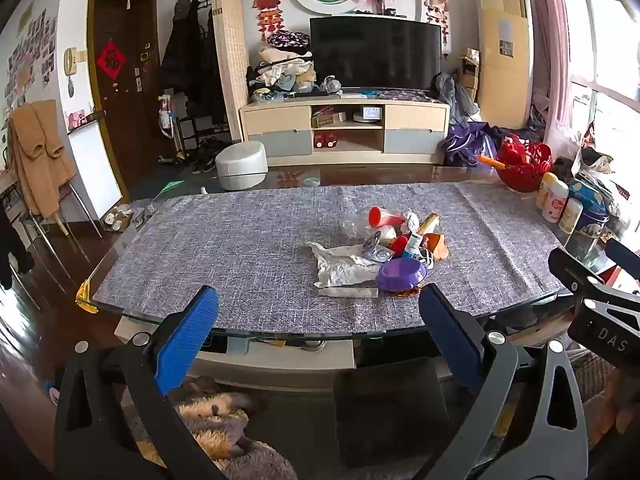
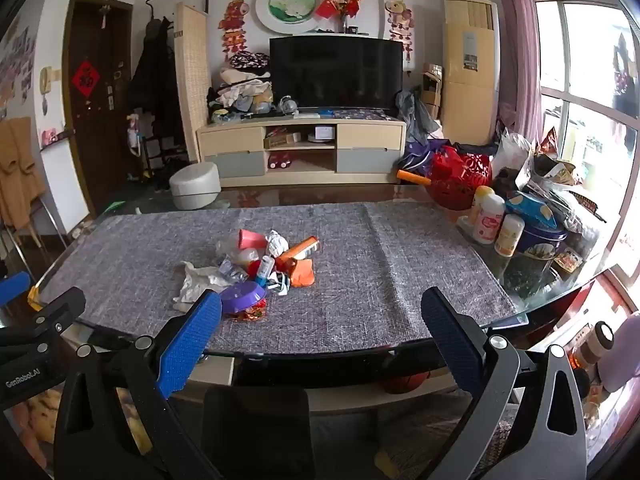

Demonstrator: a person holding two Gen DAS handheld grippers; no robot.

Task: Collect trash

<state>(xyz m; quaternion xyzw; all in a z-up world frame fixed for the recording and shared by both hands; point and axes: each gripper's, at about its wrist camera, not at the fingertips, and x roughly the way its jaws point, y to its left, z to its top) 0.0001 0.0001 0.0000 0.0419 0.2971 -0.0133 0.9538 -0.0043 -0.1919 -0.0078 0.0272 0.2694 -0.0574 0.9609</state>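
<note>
A pile of trash [image 1: 390, 246] lies on the grey cloth of the glass table [image 1: 224, 240]: a crumpled white tissue [image 1: 340, 266], a purple bowl [image 1: 401, 274], a red cup [image 1: 382, 216], a small blue-white bottle [image 1: 412, 245] and orange wrappers [image 1: 438, 245]. The same pile [image 2: 260, 268] shows in the right wrist view with the purple bowl [image 2: 243, 297] and an orange tube [image 2: 300, 250]. My left gripper [image 1: 318, 308] is open and empty, before the table's near edge. My right gripper [image 2: 320, 312] is open and empty, to the right of the left one.
A red basket [image 1: 524, 170], bottles [image 2: 488, 220], a blue tin [image 2: 540, 236] and bags crowd the table's right end. A black chair back [image 2: 256, 432] stands below the near edge. A TV stand [image 1: 344, 128] and a white stool [image 1: 240, 164] stand beyond the table.
</note>
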